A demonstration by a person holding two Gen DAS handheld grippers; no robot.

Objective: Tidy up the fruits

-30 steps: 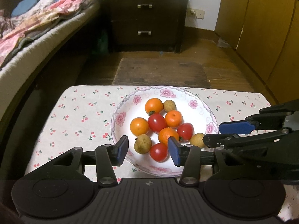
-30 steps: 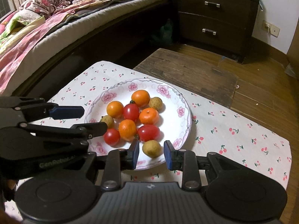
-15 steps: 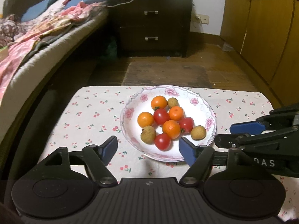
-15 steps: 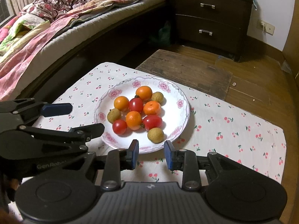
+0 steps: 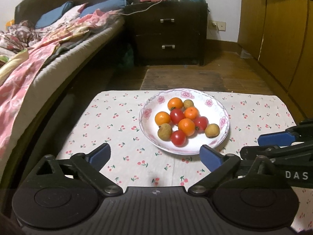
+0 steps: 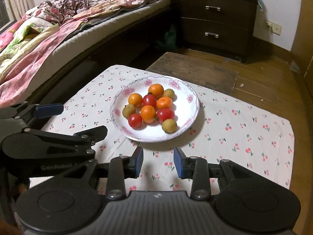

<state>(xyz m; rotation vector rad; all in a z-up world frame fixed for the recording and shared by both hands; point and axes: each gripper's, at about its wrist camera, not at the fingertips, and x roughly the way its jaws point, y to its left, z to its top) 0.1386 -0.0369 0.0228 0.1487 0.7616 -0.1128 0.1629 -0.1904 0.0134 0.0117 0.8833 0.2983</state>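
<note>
1. Here the plate [image 5: 222, 115] of fruits [image 5: 186, 126] sits mid-tabletop, towards its far edge.
2. Left tool [image 5: 155, 155], just opened wide, holds nothing, short of the plate.
3. Right tool [image 6: 158, 161], slightly parted, holds nothing, just before the plate's near rim.

**Warm indoor light, sharp centre, bent edges**

Yellowish light from above falls brightest on the plate [image 6: 192, 105]; a soft shadow lies on the worktop [image 6: 244, 129] at its near rim. Fisheye curvature bends the bed [image 5: 49, 45], corners darken, and the floor under it is dim.

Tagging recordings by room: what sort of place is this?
Most likely a bedroom: a bed with rumpled bedding, a dark nightstand with drawers, and a low table with a cherry-print cloth.
</note>
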